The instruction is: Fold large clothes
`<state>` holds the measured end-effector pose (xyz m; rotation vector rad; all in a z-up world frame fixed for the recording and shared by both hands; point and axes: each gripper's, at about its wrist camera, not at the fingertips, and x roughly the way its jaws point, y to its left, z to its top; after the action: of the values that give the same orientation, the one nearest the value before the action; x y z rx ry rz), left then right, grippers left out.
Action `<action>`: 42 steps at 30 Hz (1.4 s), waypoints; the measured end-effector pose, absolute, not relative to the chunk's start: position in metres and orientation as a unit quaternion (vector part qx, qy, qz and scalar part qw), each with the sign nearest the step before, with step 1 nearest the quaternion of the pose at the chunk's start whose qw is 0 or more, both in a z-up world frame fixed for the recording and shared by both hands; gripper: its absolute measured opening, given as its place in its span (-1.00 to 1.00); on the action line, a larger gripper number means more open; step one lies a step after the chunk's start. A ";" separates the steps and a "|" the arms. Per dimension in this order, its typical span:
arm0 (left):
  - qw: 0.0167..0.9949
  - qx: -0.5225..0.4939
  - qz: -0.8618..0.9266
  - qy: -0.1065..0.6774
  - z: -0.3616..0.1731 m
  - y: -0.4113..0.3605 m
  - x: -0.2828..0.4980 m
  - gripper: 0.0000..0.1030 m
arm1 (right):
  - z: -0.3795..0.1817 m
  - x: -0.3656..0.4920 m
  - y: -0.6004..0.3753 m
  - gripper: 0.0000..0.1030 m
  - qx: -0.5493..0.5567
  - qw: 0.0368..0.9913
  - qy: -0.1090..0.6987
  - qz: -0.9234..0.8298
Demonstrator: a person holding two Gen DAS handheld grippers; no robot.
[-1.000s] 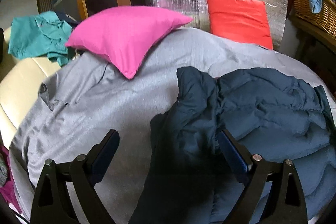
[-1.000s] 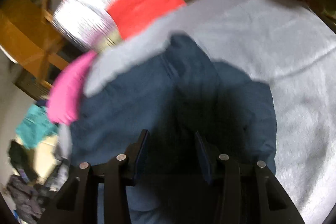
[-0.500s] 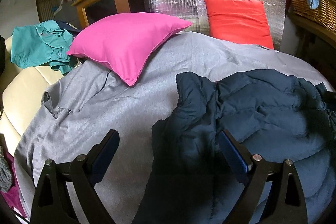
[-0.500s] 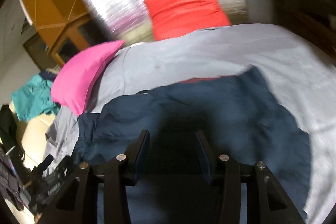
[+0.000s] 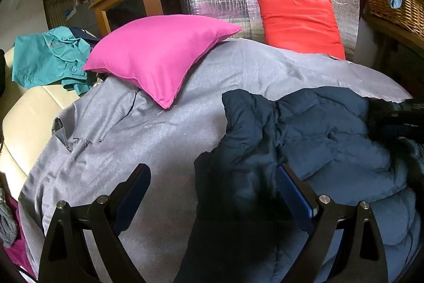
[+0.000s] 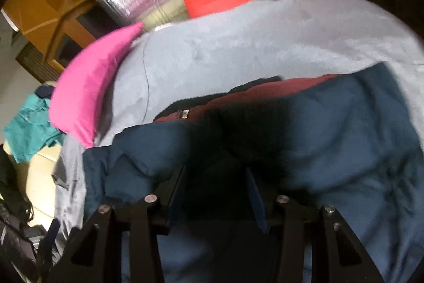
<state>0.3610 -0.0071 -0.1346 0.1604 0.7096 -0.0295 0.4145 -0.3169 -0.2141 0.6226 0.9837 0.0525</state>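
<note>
Since a second ago the right gripper (image 6: 216, 186) has swung across the navy puffer jacket (image 5: 318, 139), carrying a bunched dark fold of it over; a maroon lining (image 6: 265, 93) is now exposed along the far edge of the jacket, where only navy showed before. Its jaws sit part-closed with dark cloth filling the gap, so it reads as clamped on the jacket, though the blur and shadow hide the pads' contact. Left gripper (image 5: 212, 192) stays put at the jacket's near-left edge, jaws wide, nothing between them, hovering over the grey sheet (image 5: 148, 129); probably waiting to pin or take that edge. Jacket lies crumpled on the sheet, well short of the pink pillow (image 5: 159, 55) and the red pillow (image 5: 299, 23) beyond it. A small tag (image 6: 185, 114) on the lining, on the jacket's pink-pillow side, is too blurred to read. Teal shirt (image 5: 47, 57) lies off the sheet, past the pink pillow.
</note>
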 end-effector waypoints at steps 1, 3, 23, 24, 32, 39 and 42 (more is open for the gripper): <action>0.932 0.080 -0.017 0.352 -0.136 -0.007 0.361 0.85 | -0.210 0.403 -0.322 -0.04 0.300 0.838 0.456 0.026; 0.925 0.085 -0.022 0.370 -0.142 -0.008 0.363 0.85 | -0.201 0.372 -0.337 0.01 0.310 0.844 0.436 0.028; 0.930 0.099 -0.034 0.352 -0.138 -0.023 0.285 0.85 | -0.204 0.193 -0.383 0.10 0.303 0.874 0.380 -0.026; 0.931 0.099 -0.033 0.348 -0.137 -0.023 0.281 0.85 | -0.203 0.188 -0.382 0.10 0.300 0.876 0.376 -0.025; 0.929 0.101 -0.043 0.354 -0.141 -0.030 0.277 0.85 | -0.229 0.197 -0.383 0.10 0.314 0.848 0.426 -0.015; 0.926 0.110 -0.043 0.358 -0.145 -0.035 0.283 0.85 | -0.217 0.194 -0.388 0.13 0.334 0.852 0.403 -0.004; 0.926 0.113 -0.043 0.358 -0.146 -0.036 0.287 0.85 | -0.203 0.195 -0.386 0.13 0.337 0.865 0.371 0.016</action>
<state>0.2867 -0.0364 -0.1460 0.2315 0.7350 -0.0882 0.1954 -0.3858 -0.2033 0.7052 0.7768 0.0343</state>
